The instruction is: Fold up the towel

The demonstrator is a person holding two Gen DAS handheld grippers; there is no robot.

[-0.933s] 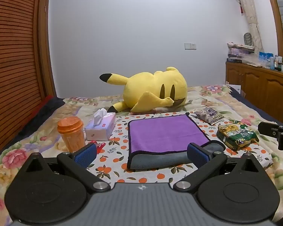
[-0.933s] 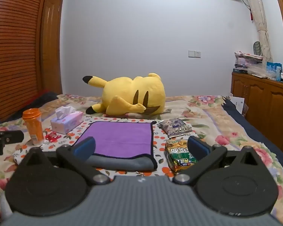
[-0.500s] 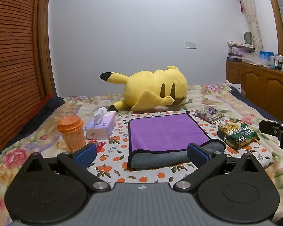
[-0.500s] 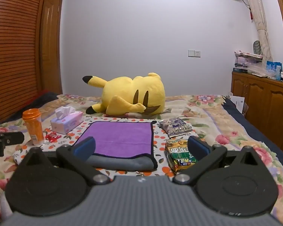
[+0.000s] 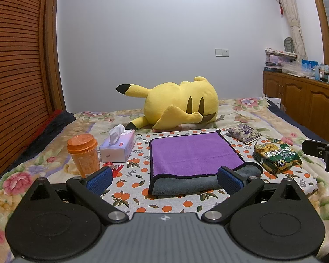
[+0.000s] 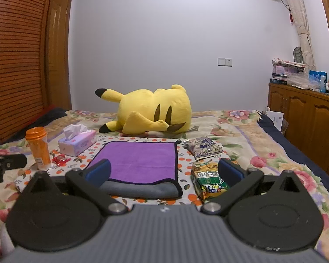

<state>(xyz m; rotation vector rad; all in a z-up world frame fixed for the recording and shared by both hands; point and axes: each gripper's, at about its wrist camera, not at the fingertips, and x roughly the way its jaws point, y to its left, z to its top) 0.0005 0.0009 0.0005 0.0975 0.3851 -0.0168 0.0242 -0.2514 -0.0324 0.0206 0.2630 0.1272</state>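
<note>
Already folded once, by the look of its doubled grey near edge, the purple-and-grey microfibre towel (image 5: 193,153) lies at centre frame on the orange-print cloth (image 5: 129,195), while left gripper (image 5: 164,178) and right gripper (image 6: 164,173) hover wide open, empty; next, likely pinching its near corners.

A bed (image 5: 247,109) under a floral quilt carries a white cloth printed with oranges (image 5: 129,195) near its front edge. On that cloth lie a folded purple-and-grey towel (image 5: 193,153) at centre, an orange lidded cup (image 5: 83,153) and white tissue box (image 5: 118,146) toward the left edge, and two snack packets (image 5: 276,157) toward the right. A yellow plush toy (image 5: 177,107) lies behind, on the quilt.
</note>
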